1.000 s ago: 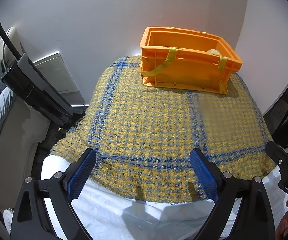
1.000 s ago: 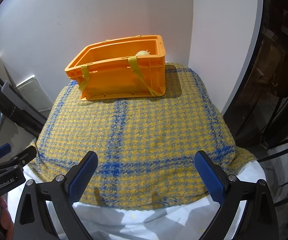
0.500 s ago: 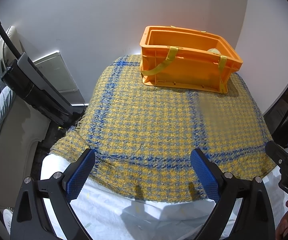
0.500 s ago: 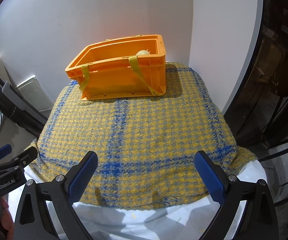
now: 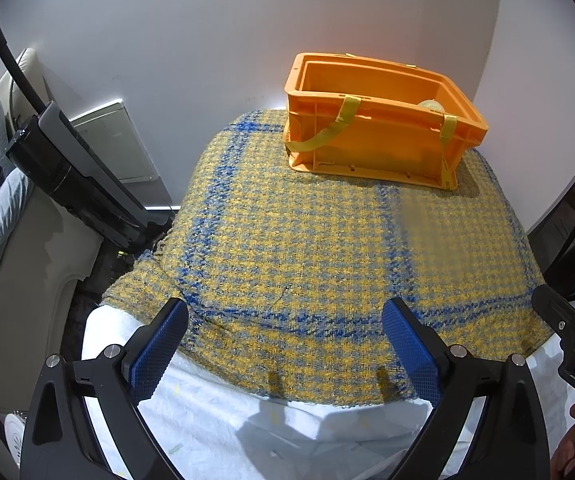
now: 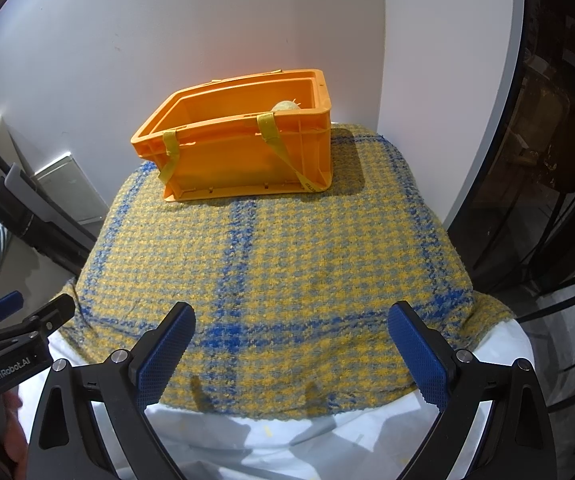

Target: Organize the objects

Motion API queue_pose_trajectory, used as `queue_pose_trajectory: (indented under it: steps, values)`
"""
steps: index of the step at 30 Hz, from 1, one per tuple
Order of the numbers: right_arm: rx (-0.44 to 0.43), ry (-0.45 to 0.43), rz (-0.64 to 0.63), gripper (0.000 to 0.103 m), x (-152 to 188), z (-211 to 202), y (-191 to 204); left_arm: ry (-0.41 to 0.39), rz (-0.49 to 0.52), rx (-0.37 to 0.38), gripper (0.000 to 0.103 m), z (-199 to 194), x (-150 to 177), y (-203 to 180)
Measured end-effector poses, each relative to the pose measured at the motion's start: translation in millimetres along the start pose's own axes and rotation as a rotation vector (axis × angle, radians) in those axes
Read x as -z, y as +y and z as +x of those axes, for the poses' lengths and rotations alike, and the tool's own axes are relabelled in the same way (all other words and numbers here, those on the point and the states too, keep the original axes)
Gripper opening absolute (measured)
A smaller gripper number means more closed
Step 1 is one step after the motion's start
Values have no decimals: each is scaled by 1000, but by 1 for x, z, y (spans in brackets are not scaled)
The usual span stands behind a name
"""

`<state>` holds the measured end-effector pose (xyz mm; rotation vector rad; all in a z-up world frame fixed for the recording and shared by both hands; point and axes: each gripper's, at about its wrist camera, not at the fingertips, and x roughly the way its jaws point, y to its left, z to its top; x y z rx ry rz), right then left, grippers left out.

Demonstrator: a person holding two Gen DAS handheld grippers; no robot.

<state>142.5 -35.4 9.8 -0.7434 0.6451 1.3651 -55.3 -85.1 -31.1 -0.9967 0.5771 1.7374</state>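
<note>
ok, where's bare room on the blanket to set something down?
Nearly all of the checked blanket is bare, from the orange crate at the far wall to its near edge. Both tools, left and right, hang open there. Only the back is taken; a pale round object lies in the crate's right end.

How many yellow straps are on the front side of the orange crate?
2. One strap hangs over the front wall of the orange crate near its left end, the other strap near its right end. Straps on the back wall may be hidden.
</note>
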Motion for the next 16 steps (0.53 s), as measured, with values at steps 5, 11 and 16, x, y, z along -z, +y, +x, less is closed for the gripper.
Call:
queue_pose_trajectory:
  steps: [5, 11, 16]
  values:
    - [-2, -2, 1, 97, 1, 0, 2, 18, 12, 4, 103, 3, 1, -3]
    - [1, -4, -4, 97, 1, -1, -1, 9, 20, 14, 103, 2, 1, -5]
    - [-5, -3, 2, 97, 0, 0, -3, 16, 32, 11, 103, 3, 0, -7]
